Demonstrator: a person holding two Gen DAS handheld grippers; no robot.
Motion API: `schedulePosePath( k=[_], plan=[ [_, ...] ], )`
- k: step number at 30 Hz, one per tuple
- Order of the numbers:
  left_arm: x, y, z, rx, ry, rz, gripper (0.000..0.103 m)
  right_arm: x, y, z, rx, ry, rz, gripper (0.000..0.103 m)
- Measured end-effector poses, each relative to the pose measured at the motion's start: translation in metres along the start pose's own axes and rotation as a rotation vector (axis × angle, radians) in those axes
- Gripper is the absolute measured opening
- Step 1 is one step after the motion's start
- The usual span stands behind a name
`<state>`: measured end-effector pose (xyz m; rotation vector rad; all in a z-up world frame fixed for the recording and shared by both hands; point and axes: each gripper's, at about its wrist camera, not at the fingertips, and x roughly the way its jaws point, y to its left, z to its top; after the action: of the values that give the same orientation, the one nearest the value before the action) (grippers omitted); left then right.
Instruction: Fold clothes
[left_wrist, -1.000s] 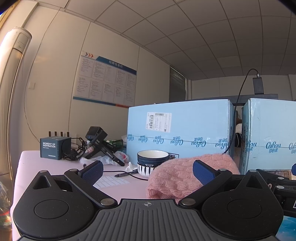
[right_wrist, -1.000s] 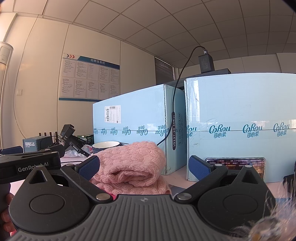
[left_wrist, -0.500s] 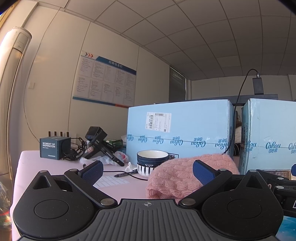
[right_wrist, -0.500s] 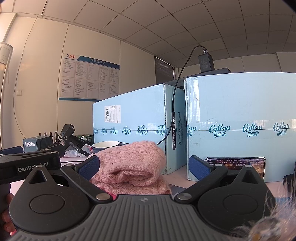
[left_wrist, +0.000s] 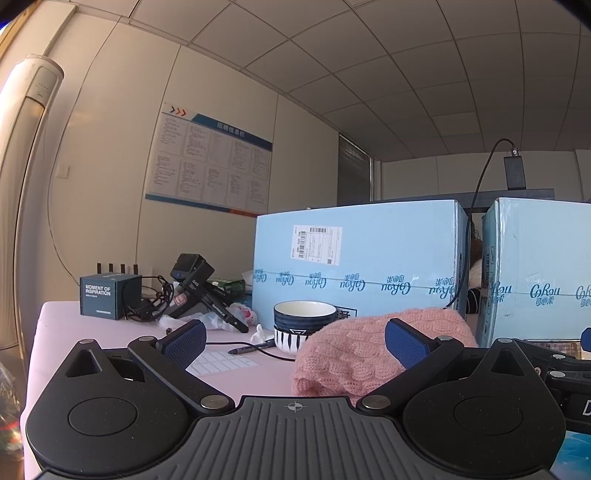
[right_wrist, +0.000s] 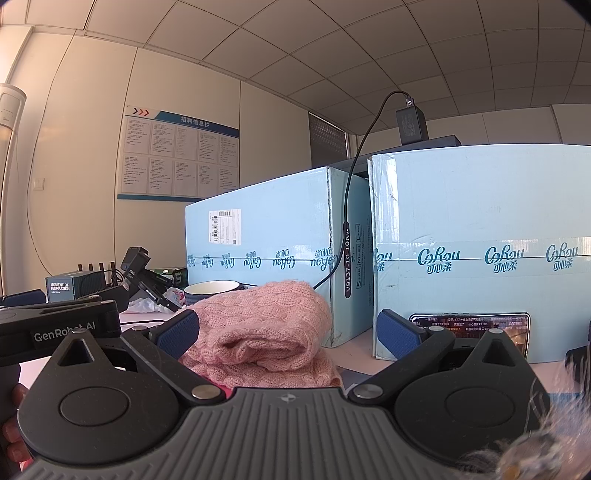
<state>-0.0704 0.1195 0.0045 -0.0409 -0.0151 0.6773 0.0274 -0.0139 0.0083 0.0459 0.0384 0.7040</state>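
Note:
A pink cable-knit sweater (left_wrist: 354, 350) lies bunched in a folded heap on the pink table; it also shows in the right wrist view (right_wrist: 258, 328). My left gripper (left_wrist: 295, 341) is open and empty, low at table height, with the sweater just ahead between its blue pads and nearer the right pad (left_wrist: 404, 343). My right gripper (right_wrist: 290, 332) is open and empty, with the sweater just ahead, close to its left pad (right_wrist: 179, 334). The left gripper's body (right_wrist: 59, 325) shows at the left of the right wrist view.
Two light blue cartons (left_wrist: 354, 258) (right_wrist: 480, 240) stand behind the sweater. A striped bowl (left_wrist: 303, 325), a pen (left_wrist: 251, 347), a dark box (left_wrist: 107, 295), a camera with cables (left_wrist: 195, 288) and a phone (right_wrist: 469, 325) lie on the table (left_wrist: 74, 332).

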Motion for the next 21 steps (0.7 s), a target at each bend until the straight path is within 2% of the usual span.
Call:
schedulePosePath(
  k=[21],
  plan=[
    [-0.0007,0.0004,0.0007,-0.002,-0.006,0.001,0.103,0.0001,-0.0001,0.0,0.0,0.0,0.0,0.103]
  ],
)
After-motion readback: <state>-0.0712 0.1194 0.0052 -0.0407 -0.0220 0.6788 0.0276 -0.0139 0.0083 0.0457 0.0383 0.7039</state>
